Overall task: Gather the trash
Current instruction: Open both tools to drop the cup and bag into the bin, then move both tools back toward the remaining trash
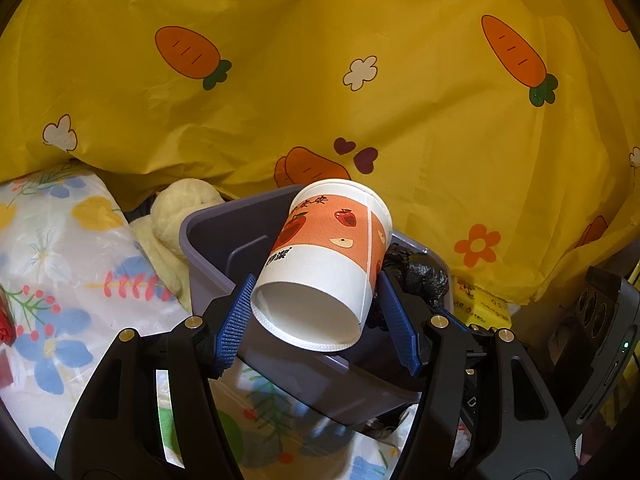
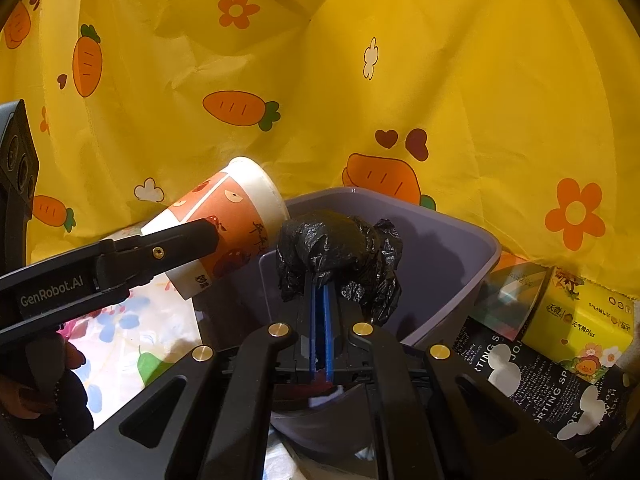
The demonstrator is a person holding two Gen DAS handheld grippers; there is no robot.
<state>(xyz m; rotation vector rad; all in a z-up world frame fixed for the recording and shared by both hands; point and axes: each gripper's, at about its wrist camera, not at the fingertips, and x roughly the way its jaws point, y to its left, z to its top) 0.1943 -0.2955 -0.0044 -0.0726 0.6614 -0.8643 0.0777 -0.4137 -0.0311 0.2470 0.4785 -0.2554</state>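
Note:
My left gripper (image 1: 316, 300) is shut on an orange and white paper cup (image 1: 332, 252) printed with fruit. It holds the cup tilted, open mouth toward the camera, over the near rim of a purple-grey plastic bin (image 1: 212, 232). The cup (image 2: 232, 220) and the left gripper's finger also show in the right wrist view. My right gripper (image 2: 320, 284) is shut on a crumpled black plastic bag (image 2: 340, 248) and holds it above the bin's (image 2: 460, 256) opening. The bag shows in the left wrist view (image 1: 420, 272), right of the cup.
A yellow carrot-print sheet (image 1: 360, 80) fills the background. A floral white plastic bag (image 1: 60, 260) and a cream plush thing (image 1: 180, 208) lie left of the bin. A yellow tissue pack (image 2: 580, 320) and a black printed bag (image 2: 540, 380) lie right of it.

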